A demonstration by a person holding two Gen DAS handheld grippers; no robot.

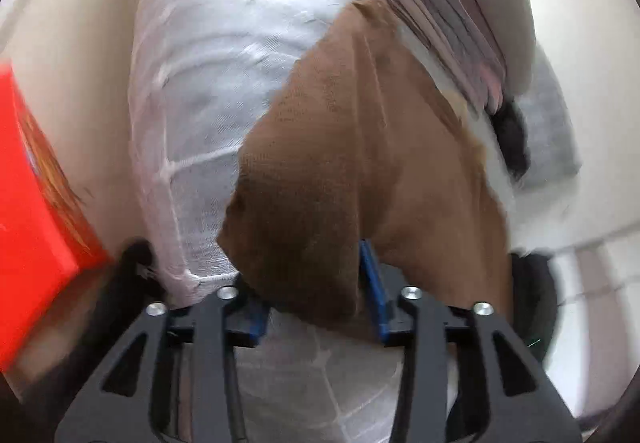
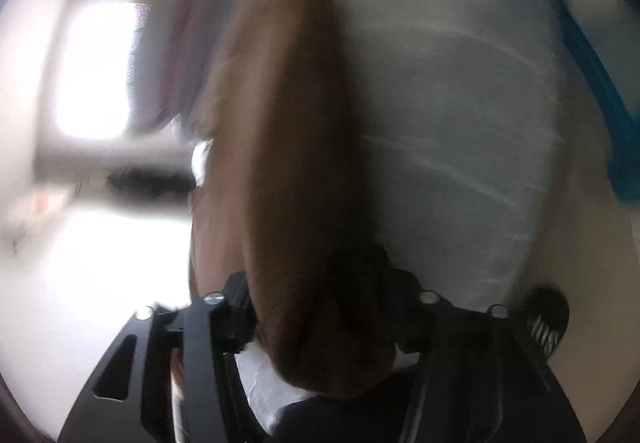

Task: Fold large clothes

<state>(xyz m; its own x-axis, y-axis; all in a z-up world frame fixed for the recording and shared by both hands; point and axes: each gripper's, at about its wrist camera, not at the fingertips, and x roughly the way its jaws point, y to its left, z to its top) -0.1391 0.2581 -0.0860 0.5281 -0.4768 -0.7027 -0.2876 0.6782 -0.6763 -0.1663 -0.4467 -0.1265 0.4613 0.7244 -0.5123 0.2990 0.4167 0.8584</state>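
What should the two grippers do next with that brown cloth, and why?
Probably lower it together onto the white sheet. The brown cloth hangs bunched between the left gripper and the right gripper, both apparently clamped on it, so it needs to be laid flat before folding.

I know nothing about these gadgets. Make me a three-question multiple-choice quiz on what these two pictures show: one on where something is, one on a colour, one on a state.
1. Where is the red box in the left wrist view?
A. far left edge
B. top right
C. between the fingers

2. What colour is the garment in the grippers?
A. green
B. brown
C. yellow

3. What is the left gripper doing?
A. hanging empty
B. closed on the red box
C. holding cloth between its fingers

Answers:
1. A, the red box sits at the left edge.
2. B, the brown garment fills the middle.
3. C, cloth lies between the left gripper fingers; the right gripper holds it too.
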